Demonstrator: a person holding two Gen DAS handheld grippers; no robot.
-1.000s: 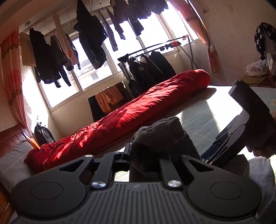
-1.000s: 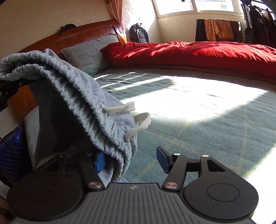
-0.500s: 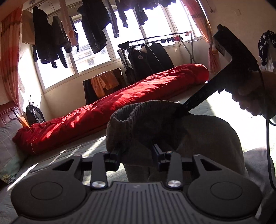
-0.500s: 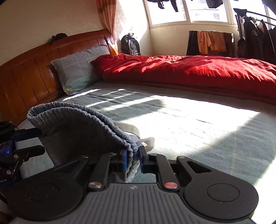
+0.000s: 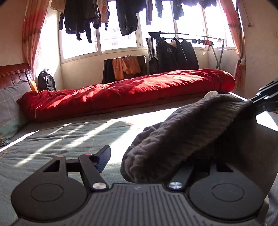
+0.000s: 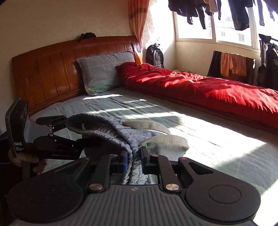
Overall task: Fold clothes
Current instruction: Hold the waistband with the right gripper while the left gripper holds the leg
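Note:
Grey-blue sweatpants (image 6: 111, 129) with a ribbed waistband and cream drawstring (image 6: 163, 139) hang over the bed sheet (image 6: 217, 139). My right gripper (image 6: 133, 156) is shut on the waistband edge, cloth bunched between its blue pads. In the left wrist view the waistband (image 5: 182, 137) looks dark and drapes over the right finger of my left gripper (image 5: 147, 156), which stands open; its left finger (image 5: 102, 159) is bare. From the right wrist view the left gripper (image 6: 59, 130) sits at the waistband's far end with fingers apart. The right gripper (image 5: 264, 102) shows at the frame's right edge.
A red duvet (image 5: 130, 93) lies along the bed's far side. A grey pillow (image 6: 102, 71) leans on the wooden headboard (image 6: 52, 69). A black backpack (image 6: 154, 55) stands by the window. A clothes rack (image 5: 175, 52) and hanging laundry (image 5: 126, 15) fill the window side. A hand (image 6: 26, 160) holds the left gripper.
My left gripper has opened and let go of the waistband it pinched half a second ago. The right gripper, open a second ago, closed on the waistband and stays shut.

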